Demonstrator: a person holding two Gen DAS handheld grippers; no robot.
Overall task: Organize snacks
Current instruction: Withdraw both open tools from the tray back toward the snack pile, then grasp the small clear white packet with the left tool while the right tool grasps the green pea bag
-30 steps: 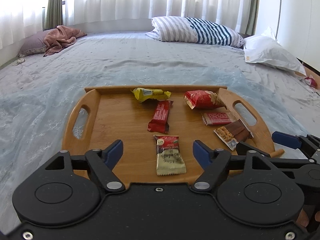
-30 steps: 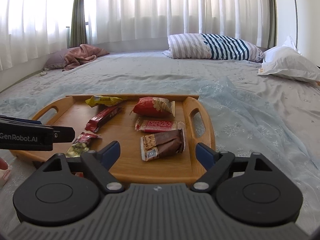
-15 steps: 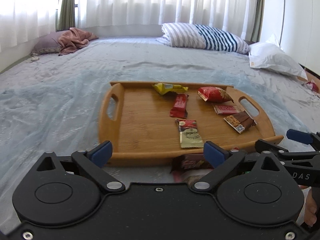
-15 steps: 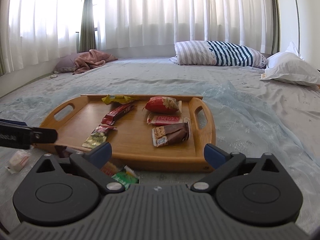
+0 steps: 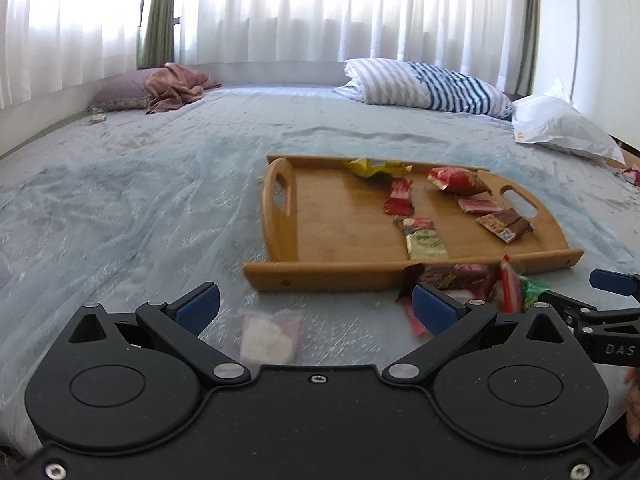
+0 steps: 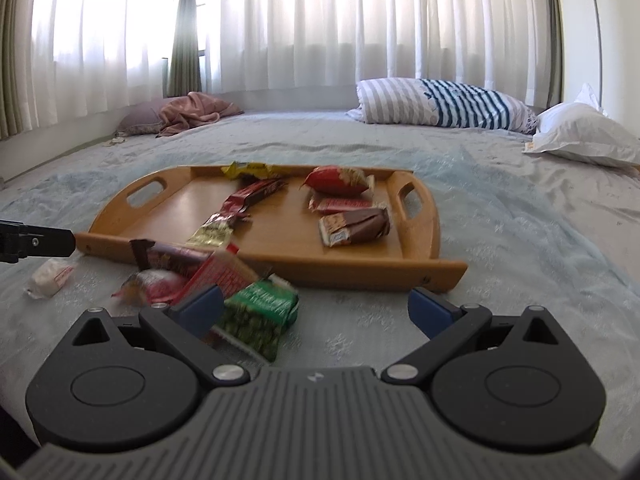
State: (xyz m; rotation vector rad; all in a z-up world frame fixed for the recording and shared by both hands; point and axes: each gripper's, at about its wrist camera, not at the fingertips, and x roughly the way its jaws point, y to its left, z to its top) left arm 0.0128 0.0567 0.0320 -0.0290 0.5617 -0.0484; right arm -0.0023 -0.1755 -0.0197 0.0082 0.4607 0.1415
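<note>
snacks lie heaped on the bed beside the tray; left gripper and right gripper have just been opening, both wide and empty.

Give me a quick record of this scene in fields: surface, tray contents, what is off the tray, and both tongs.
surface: bed with a pale blue sheet
tray: wooden, two handles, six wrapped snacks on it
off tray: loose pile of snacks on the sheet at the tray's near edge; white packet apart from it
left tongs: open, jaws just opened wider, nothing held, white packet lies ahead between them
right tongs: open, nothing held, green packet by one finger
</note>
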